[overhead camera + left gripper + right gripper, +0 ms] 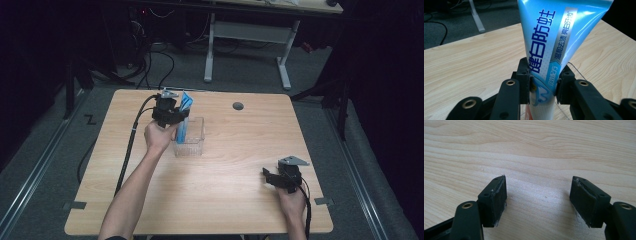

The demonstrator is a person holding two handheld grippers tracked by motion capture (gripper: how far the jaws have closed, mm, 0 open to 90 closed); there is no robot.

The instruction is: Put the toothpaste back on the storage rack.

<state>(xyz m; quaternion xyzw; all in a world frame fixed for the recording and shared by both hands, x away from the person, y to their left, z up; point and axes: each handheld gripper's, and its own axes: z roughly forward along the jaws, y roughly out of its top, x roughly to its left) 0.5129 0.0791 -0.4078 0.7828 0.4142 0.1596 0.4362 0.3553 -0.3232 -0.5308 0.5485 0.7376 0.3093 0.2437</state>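
Looking down from the high view, my left gripper (172,116) holds the blue toothpaste tube (184,120) upright over the clear plastic box (190,136) on the wooden desk (225,165); lower it straight. Left gripper view: fingers (524,77) clamped on glossy, soft tube. Right gripper view: right gripper (537,200) fingers apart, empty, over matte woodgrain.

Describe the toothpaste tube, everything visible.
The toothpaste tube is soft glossy plastic, light blue fading to white, with dark blue Chinese lettering and a silver stripe. It stands roughly upright, flat crimped end up, lower end inside the clear plastic box on the table's far left part. The left claw is shut on its narrow lower body. Its cap isn't visible.
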